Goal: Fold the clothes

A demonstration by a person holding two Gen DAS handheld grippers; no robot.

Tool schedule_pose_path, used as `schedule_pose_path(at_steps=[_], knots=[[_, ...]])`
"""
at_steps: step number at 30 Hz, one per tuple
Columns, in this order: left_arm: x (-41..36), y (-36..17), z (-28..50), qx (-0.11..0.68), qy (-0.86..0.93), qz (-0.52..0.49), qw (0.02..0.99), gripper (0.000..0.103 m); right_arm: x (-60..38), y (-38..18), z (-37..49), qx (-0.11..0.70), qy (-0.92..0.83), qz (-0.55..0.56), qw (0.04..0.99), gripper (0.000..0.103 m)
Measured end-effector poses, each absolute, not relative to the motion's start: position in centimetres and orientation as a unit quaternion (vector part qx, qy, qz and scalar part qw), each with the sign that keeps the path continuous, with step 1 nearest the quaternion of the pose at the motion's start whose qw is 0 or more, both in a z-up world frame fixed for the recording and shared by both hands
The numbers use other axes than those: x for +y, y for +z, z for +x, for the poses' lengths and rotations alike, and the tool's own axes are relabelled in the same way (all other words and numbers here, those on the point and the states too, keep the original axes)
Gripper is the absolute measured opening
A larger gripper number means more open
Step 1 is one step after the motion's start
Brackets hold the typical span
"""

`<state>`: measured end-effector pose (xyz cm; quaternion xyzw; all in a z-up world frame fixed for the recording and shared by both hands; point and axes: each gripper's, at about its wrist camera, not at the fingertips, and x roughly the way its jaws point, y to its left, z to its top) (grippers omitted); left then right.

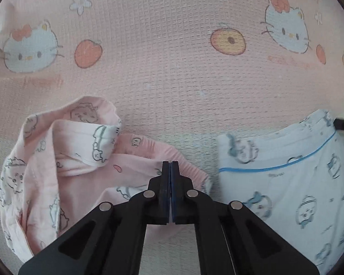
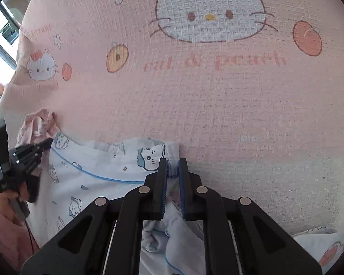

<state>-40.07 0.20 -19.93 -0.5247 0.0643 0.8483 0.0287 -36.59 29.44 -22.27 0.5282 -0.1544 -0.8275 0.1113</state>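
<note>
A pink printed garment (image 1: 57,160) lies crumpled on the bed at lower left. My left gripper (image 1: 170,163) is shut, its tips on the elastic waistband, where the cloth bunches toward them. To the right lies a white garment with blue piping and cartoon prints (image 1: 286,183). In the right wrist view my right gripper (image 2: 173,163) is shut on a corner of this white garment (image 2: 98,167), with cloth filling the narrow gap between the pads. The left gripper (image 2: 49,141) shows at far left, pointing at the pink garment (image 2: 36,123).
A pink waffle bedcover with cat and peach prints (image 1: 172,68) spreads under everything and runs far beyond the clothes (image 2: 217,103). A hand and pink sleeve (image 2: 2,224) hold the left gripper. A window (image 2: 4,27) shows past the bed's far left edge.
</note>
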Motion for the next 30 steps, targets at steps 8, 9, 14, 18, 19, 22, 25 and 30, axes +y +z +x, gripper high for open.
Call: schedule_pose_path(at_steps=[8, 9, 14, 18, 19, 22, 25, 30], knots=[[9.1, -17.3, -34.4, 0.039, 0.837, -0.516, 0.175, 0.034, 32.1, -15.2, -29.5, -0.170, -0.861, 0.479, 0.019, 0.046], [10.0, -17.5, -33.9, 0.021, 0.830, -0.528, 0.178, 0.034, 32.7, -14.7, -28.4, -0.172, -0.862, 0.477, -0.011, 0.046], [15.7, -16.6, -33.1, 0.002, 0.827, -0.502, 0.253, 0.034, 37.3, -16.9, -23.2, -0.189, -0.823, 0.514, -0.148, 0.046], [21.2, -17.4, -36.2, 0.013, 0.816, -0.504, 0.281, 0.027, 40.2, -18.4, -21.8, -0.196, -0.813, 0.517, -0.182, 0.046], [22.5, -17.8, -37.1, 0.019, 0.813, -0.508, 0.284, 0.026, 40.6, -18.5, -21.8, -0.195, -0.817, 0.511, -0.185, 0.046], [25.2, -19.6, -38.4, 0.052, 0.797, -0.533, 0.279, 0.021, 41.6, -19.4, -22.8, -0.208, -0.821, 0.506, -0.163, 0.047], [26.6, -21.6, -39.0, 0.091, 0.781, -0.558, 0.266, 0.021, 41.2, -20.8, -25.0, -0.192, -0.818, 0.528, -0.121, 0.047], [27.6, -22.0, -38.6, 0.132, 0.784, -0.561, 0.229, 0.029, 39.4, -21.2, -26.3, -0.139, -0.820, 0.549, -0.086, 0.026]])
